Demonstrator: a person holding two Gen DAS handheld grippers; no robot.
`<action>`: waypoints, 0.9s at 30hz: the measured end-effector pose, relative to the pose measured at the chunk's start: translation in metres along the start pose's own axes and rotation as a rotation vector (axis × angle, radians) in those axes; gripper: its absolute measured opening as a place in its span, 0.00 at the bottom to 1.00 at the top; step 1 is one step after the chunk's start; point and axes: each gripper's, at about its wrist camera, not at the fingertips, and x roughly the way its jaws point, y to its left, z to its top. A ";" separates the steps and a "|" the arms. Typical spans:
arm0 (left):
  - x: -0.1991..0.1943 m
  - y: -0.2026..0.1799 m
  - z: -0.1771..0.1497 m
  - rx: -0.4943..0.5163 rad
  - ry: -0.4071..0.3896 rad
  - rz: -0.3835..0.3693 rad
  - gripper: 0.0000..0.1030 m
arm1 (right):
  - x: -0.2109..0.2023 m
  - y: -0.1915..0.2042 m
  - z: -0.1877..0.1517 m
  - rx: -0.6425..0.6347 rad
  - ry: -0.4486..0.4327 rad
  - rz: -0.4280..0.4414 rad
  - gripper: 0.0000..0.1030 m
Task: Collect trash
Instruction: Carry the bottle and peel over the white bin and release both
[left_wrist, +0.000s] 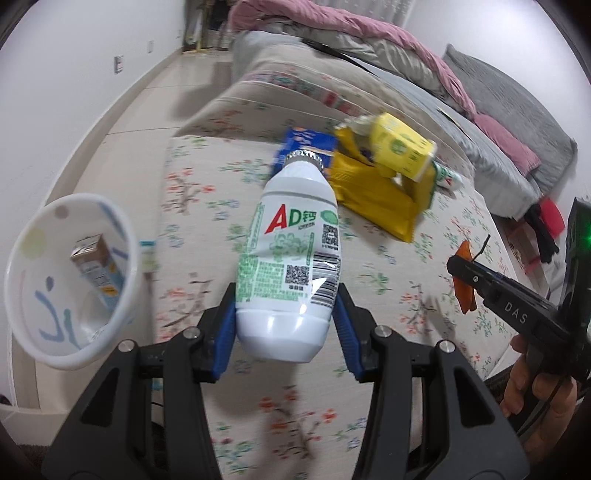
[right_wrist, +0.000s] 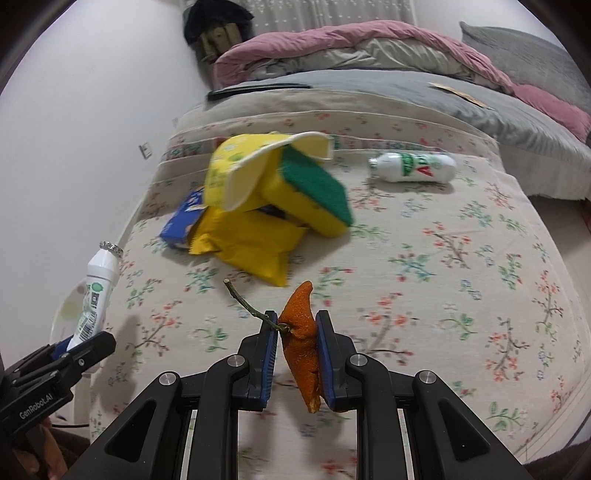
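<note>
Partly blurred, left tongs (left_wrist: 286, 314) tight on white bottle (left_wrist: 291, 254), right tongs (right_wrist: 295, 354) on orange peel (right_wrist: 301, 347).

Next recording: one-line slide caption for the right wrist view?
Right gripper pinches a piece of orange peel with stem above the floral bedspread; a white plastic drink bottle lies beyond.

1. White bottle (left_wrist: 291, 258): glossy smooth plastic, printed film label, crimped foil cap.
2. Orange peel (right_wrist: 301, 350): rough, pitted, matt skin with a woody stem.
3. Left gripper (left_wrist: 286, 325) and right gripper (right_wrist: 297, 354): matt black plastic, ribbed blue pads, bright metal pins.
4. Bin (left_wrist: 33, 295): smooth, glossy white plastic.
5. Bed cover (right_wrist: 443, 295): matt woven cloth, floral print.
6. Yellow packet (right_wrist: 243, 243): smooth plastic film.
7. Sponge (right_wrist: 314, 192): yellow foam, coarse green scouring face.
</note>
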 end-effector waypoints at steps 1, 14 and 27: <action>-0.002 0.006 -0.001 -0.014 -0.003 0.007 0.49 | 0.001 0.004 0.000 -0.007 0.001 0.004 0.21; -0.028 0.093 -0.015 -0.205 -0.056 0.116 0.49 | 0.020 0.072 -0.002 -0.113 0.028 0.072 0.21; -0.025 0.155 -0.025 -0.330 -0.080 0.221 0.49 | 0.038 0.128 -0.007 -0.192 0.047 0.147 0.21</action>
